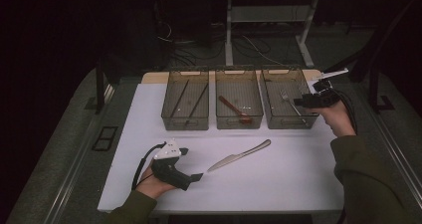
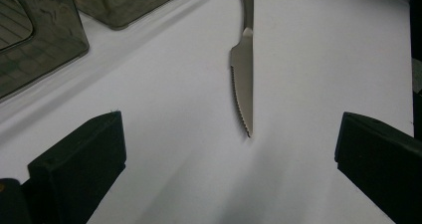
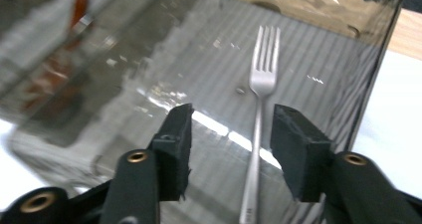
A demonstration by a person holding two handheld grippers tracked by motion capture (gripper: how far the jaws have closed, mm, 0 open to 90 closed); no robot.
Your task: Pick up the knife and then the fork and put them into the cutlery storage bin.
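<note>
the left gripper (image 1: 191, 175) lay low on the white table (image 1: 278, 184) at the near edge, its jaws spread wide and holding nothing. just beyond them the serrated table knife (image 1: 239, 155) lay flat; in the left gripper view the knife (image 2: 244, 84) sat between the lines of the two jaws, tip toward them, handle away, its long axis almost straight along the gripper's reach. so the left hand was far the nearer, and a short push forward looked enough to bracket the blade. farther off stood three clear bins: chopsticks in the left bin (image 1: 185, 100), a red-brown spoon (image 1: 234, 109) in the middle one, and the fork (image 1: 292, 103) in the right bin (image 1: 288, 98). the right gripper (image 1: 303, 102) hung over that bin, jaws about half open and clear of the fork (image 3: 261, 99), which lay below them on the bin floor. the knife's handle end ran off the top of the left gripper view.
</note>
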